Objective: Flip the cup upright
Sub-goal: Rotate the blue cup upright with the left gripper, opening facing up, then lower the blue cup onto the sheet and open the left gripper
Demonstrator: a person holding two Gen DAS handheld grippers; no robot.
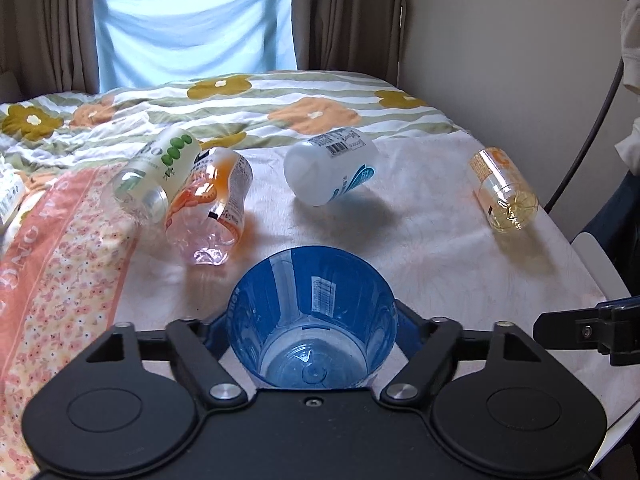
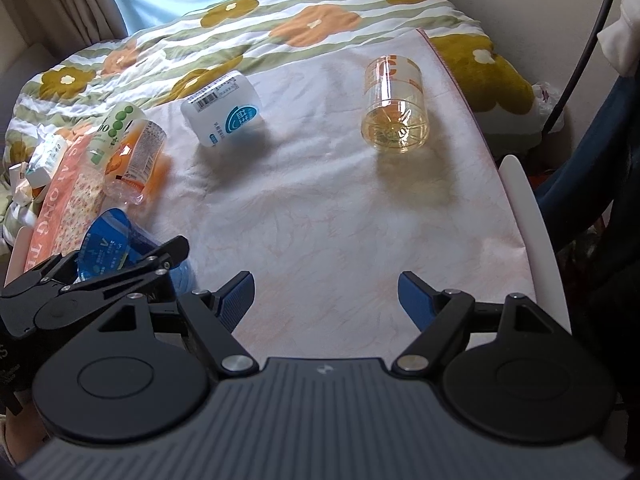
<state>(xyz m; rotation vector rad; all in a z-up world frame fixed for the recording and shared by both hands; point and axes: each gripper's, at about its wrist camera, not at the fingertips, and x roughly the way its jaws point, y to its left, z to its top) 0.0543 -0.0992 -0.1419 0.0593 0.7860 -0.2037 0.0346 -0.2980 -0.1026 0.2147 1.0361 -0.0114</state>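
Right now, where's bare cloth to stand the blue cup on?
Free: the wide patch ahead of the right hand-held gripper, between the white bottle and yellow cup. Crowded: the left, where the green and orange bottles overlap near the blue cup.

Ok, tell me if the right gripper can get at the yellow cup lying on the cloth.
Probably yes: the right gripper is open and empty, and only bare cloth lies between it and the yellow cup, which lies on its side, apart from the others.
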